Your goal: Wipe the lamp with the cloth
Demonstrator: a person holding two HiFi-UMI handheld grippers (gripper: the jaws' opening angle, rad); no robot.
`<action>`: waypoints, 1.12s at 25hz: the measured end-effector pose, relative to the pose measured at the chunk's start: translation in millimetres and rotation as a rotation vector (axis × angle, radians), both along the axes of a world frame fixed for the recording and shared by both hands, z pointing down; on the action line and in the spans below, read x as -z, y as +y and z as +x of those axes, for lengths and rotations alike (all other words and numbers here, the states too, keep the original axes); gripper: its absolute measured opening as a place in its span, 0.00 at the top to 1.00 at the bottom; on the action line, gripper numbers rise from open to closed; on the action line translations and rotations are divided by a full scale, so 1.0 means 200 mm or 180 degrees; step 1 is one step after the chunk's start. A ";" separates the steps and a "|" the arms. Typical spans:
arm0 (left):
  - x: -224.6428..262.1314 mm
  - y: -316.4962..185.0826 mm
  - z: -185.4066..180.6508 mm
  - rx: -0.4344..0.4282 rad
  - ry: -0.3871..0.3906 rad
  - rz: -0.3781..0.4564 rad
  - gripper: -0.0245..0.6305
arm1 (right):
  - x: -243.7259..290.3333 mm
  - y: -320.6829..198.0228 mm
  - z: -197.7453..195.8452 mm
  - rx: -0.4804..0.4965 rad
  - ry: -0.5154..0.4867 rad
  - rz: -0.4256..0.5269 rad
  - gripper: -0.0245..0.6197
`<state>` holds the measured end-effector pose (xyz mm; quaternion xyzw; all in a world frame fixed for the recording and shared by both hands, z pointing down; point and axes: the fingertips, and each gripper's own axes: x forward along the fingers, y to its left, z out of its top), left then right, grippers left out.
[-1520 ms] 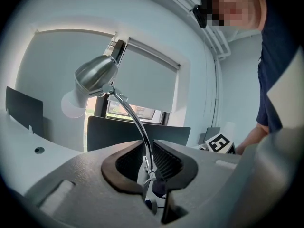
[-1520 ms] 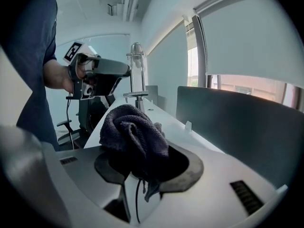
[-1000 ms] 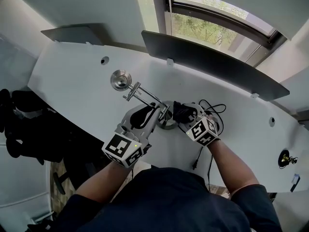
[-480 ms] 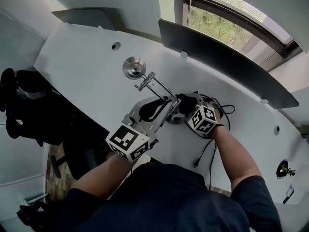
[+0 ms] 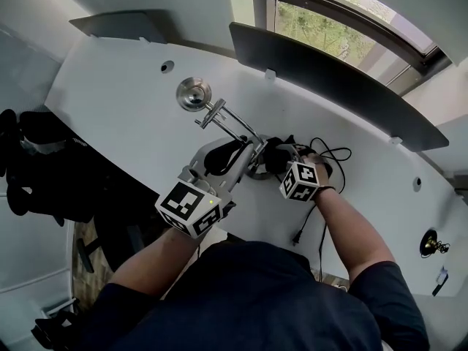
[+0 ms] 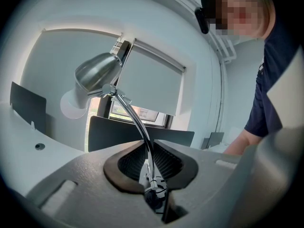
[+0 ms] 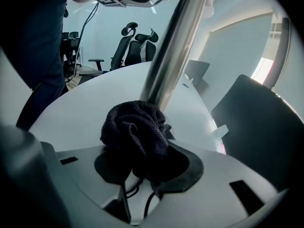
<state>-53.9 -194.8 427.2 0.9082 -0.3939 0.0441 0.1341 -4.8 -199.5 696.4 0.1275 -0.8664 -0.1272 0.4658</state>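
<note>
At centre left, the left gripper (image 6: pixel 149 161) is clamping the lamp (image 6: pixel 97 75) by its thin, slick chrome arm (image 6: pixel 135 122), which could be twisting loose under rubbing. At centre right, the right gripper (image 7: pixel 142 163) is pinching the dark, nubby cloth (image 7: pixel 135 127) against the smooth round post (image 7: pixel 171 46), where it may slip free.

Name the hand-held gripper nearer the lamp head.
Left hand-held gripper: clamped on the arm below the lamp head. Right hand-held gripper: holding the cloth against the post.

Over a white desk (image 5: pixel 110 115), the left gripper (image 5: pixel 247 152) grips a chrome lamp (image 5: pixel 194 93); the right gripper (image 5: pixel 282 164) holds dark cloth (image 5: pixel 275 153) against it.
</note>
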 end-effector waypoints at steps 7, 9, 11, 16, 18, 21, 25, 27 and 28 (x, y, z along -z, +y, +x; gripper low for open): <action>-0.01 0.01 0.00 -0.0048 -0.0005 -0.0012 0.89 | -0.01 0.15 -0.01 -0.0160 -0.0003 -0.0162 0.72; -0.01 0.00 0.00 -0.0069 -0.0005 -0.0002 0.89 | 0.00 0.20 -0.03 -0.0160 0.0000 -0.0185 0.72; -0.01 0.00 0.00 -0.0090 -0.0002 0.0011 0.89 | 0.00 0.24 -0.07 -0.0184 0.0019 -0.0199 0.72; -0.03 0.03 0.00 -0.0122 0.0003 -0.0002 0.89 | -0.02 0.38 -0.18 -0.0300 0.0045 -0.0338 0.72; -0.03 0.02 0.01 -0.0146 0.0001 0.0008 0.89 | -0.02 0.38 -0.21 -0.0325 0.0086 -0.0366 0.72; -0.03 0.03 0.01 -0.0185 -0.0027 0.0014 0.89 | -0.02 0.38 -0.26 -0.0301 0.0163 -0.0389 0.72; -0.03 0.03 0.00 -0.0221 -0.0044 0.0004 0.89 | -0.02 0.36 -0.32 -0.0282 0.0212 -0.0402 0.72; -0.03 0.03 0.00 -0.0232 -0.0041 0.0007 0.89 | -0.02 0.36 -0.34 -0.0272 0.0214 -0.0402 0.72; -0.03 0.03 0.00 -0.0237 -0.0041 0.0010 0.89 | -0.02 0.37 -0.35 -0.0260 0.0218 -0.0399 0.72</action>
